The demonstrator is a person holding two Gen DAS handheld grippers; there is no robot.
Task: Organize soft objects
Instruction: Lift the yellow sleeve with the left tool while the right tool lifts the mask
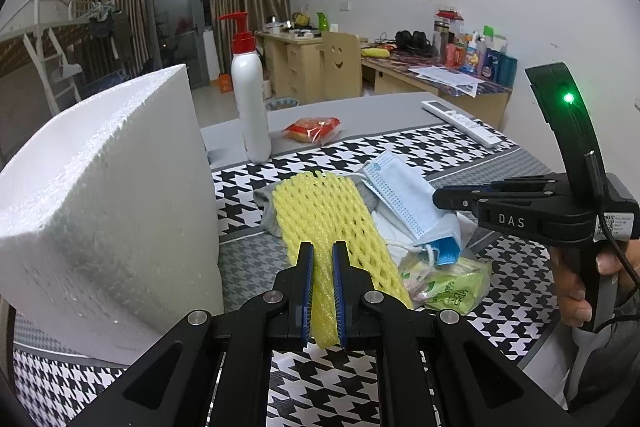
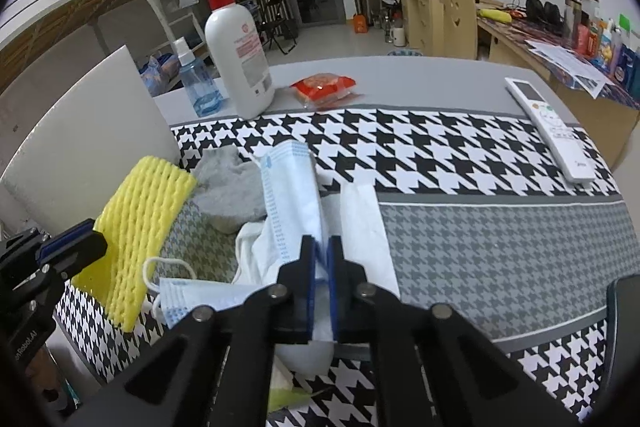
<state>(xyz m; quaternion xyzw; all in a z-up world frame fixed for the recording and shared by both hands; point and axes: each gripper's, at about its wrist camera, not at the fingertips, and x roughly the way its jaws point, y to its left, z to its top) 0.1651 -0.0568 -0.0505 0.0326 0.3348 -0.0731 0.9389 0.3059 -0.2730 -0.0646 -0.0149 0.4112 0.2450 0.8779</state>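
Observation:
A yellow foam net sleeve [image 1: 324, 211] lies on the houndstooth cloth, and my left gripper [image 1: 322, 247] is shut on its near end. In the right wrist view the same sleeve [image 2: 140, 223] sits at the left with the left gripper [image 2: 78, 241] on it. My right gripper [image 2: 320, 243] is shut on the near end of a pale blue face mask [image 2: 290, 195]. That mask [image 1: 404, 199] and the right gripper [image 1: 440, 197] show at the right of the left wrist view. A grey sock [image 2: 228, 187], a second mask [image 2: 200, 297] and white tissue [image 2: 364, 227] lie around them.
A white foam block [image 1: 100, 207] stands close on the left. A pump bottle [image 2: 240, 59], a blue spray bottle [image 2: 196, 83] and a red snack packet [image 2: 324, 87] stand at the back. A remote [image 2: 552, 123] lies at the right, a green tissue pack [image 1: 452, 287] near the masks.

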